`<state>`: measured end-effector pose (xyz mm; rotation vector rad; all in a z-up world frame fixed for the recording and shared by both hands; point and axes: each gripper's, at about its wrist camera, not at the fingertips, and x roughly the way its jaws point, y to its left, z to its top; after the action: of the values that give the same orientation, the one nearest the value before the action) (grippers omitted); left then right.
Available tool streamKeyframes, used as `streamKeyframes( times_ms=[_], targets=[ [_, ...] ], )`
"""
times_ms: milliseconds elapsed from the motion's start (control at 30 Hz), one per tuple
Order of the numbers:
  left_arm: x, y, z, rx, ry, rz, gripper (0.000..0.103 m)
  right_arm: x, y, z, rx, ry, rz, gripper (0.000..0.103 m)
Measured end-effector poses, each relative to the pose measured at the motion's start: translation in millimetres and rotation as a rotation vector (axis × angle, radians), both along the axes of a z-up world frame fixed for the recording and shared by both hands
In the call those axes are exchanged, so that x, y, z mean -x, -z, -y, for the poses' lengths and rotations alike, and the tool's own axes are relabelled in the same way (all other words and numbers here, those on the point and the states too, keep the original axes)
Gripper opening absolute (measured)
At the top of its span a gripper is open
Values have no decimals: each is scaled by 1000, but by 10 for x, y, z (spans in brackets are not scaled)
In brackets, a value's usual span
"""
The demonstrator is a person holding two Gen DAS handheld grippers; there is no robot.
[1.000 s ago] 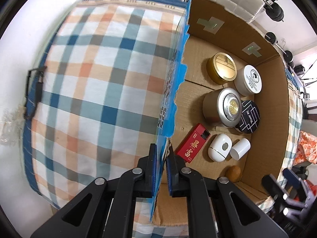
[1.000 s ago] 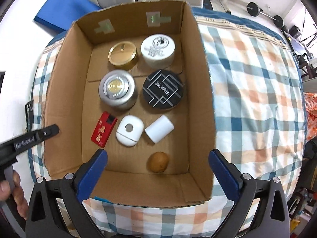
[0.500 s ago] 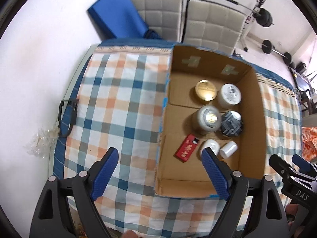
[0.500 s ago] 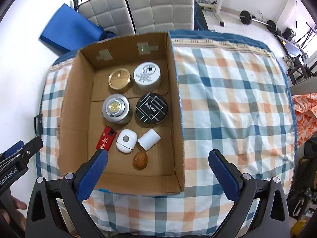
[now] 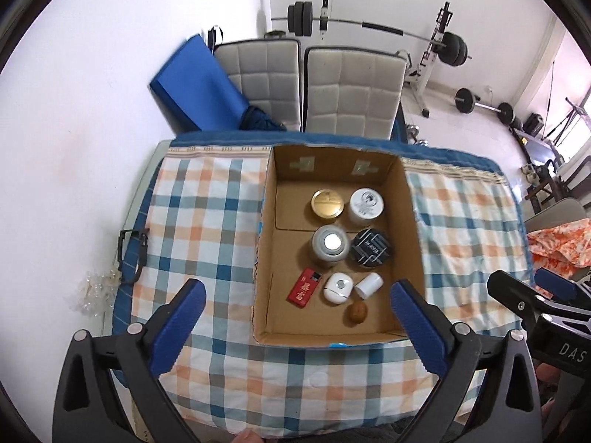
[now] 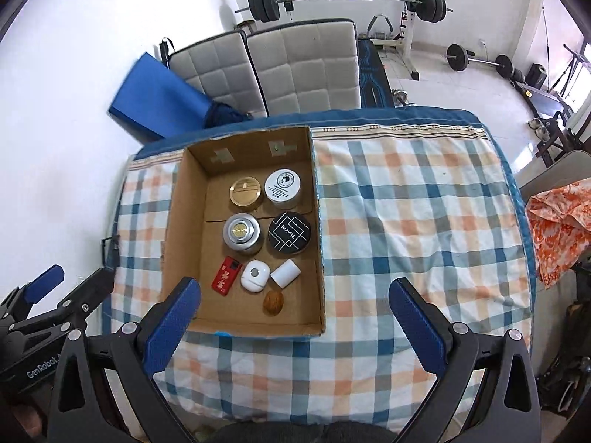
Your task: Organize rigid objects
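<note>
Both grippers have lifted well above the table since a second ago, and the left gripper [image 5: 295, 317], then pinched on the box's left wall, has let go; its jaws are opening wide with nothing between the pads. Right gripper [image 6: 293, 315] jaws also spread wide, empty, touching nothing. Cardboard box [image 5: 412, 229] sits open-topped on the checked tablecloth [image 5: 207, 229], its far wall close to the table's back edge. Lots of bare cloth to the box's right and a narrower strip to its left; a band of cloth also free along the near edge. Inside the box: gold tin [image 5: 327, 203] and white jar [image 5: 365, 205] in the far row, silver tin [image 5: 330, 245] and black tin [image 5: 371, 249] in the middle row, each pair almost touching; in the near row red pack [image 5: 304, 288], white case [image 5: 337, 288] and white cylinder [image 5: 368, 285], with a walnut [image 5: 357, 312] just in front of them. Near part of the box floor open, left side too. Two grey chairs [image 5: 351, 92] stand tight against the table's far edge, blue mat [image 5: 195, 88] leaning by them.
</note>
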<state>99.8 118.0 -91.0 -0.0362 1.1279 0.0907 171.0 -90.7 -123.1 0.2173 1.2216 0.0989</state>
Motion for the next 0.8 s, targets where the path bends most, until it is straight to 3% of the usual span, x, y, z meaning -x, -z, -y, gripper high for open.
streamKeyframes(
  times_ms=[267,800],
  targets=[
    [296,-566,189,-11,-12,65,103,341,-669,223,-9,-23,69,103],
    [632,-893,431,11,7,77,103,720,-1229,456,37,-25,140,103]
  ],
)
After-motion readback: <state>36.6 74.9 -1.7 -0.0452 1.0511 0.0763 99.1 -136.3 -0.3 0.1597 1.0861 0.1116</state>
